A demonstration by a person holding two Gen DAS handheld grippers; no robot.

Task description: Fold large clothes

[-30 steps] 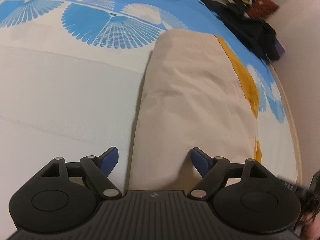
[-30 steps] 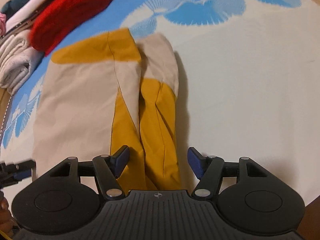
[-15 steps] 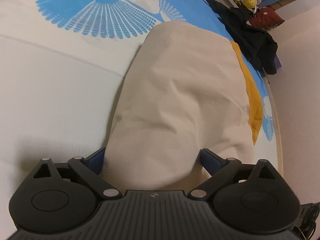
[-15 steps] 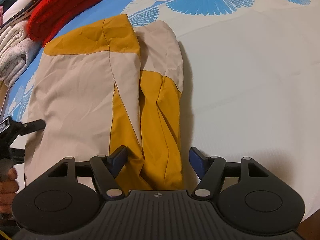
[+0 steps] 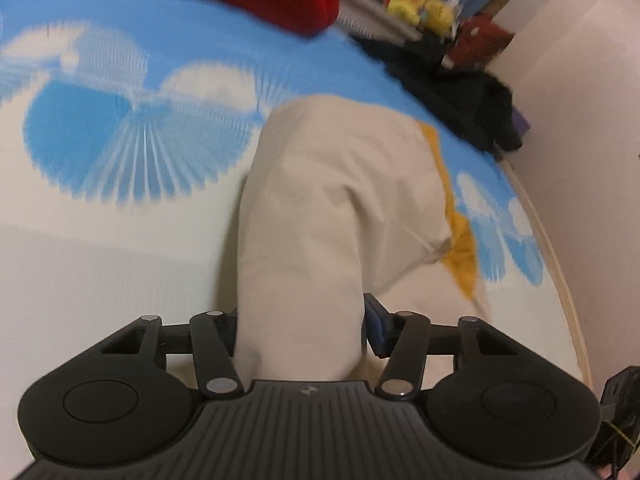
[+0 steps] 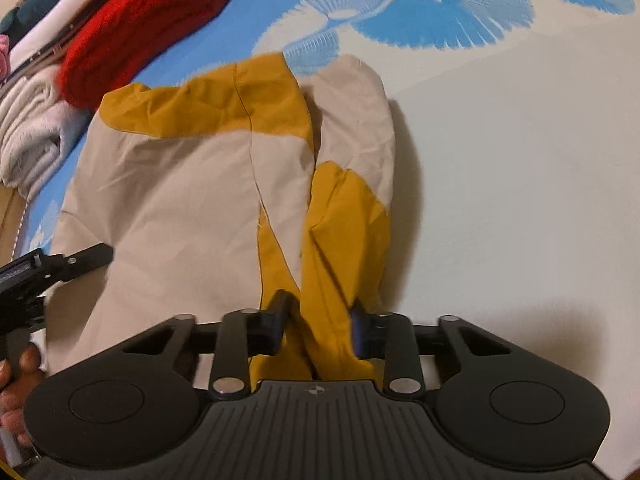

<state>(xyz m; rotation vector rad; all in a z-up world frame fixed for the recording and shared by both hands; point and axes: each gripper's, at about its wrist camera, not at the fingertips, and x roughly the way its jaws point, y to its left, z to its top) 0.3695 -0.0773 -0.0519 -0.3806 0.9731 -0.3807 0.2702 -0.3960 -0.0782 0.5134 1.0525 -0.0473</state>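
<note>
- Blue-and-white fan-print bedsheet (image 6: pixel 500 140) under beige-and-mustard cloth garment (image 6: pixel 180 200).
- Left gripper (image 5: pixel 300 332): just closed, clamped on garment's beige end.
- Right gripper (image 6: pixel 320 328): just closed, clamped on garment's mustard fold.

The garment (image 6: pixel 168 200) is thin woven cloth, matt, beige with mustard panels, lightly creased. The bedsheet (image 6: pixel 500 160) is smooth matt cotton-like cloth with a blue print. A red knit (image 6: pixel 140 28) looks coarse and fuzzy; the white pile (image 6: pixel 28 128) beside it looks fleecy. Each hand-held gripper (image 5: pixel 300 328) (image 6: pixel 318 328) is matt black plastic, ribbed on its body, with shiny metal pins and blue pads (image 5: pixel 376 332).
</note>
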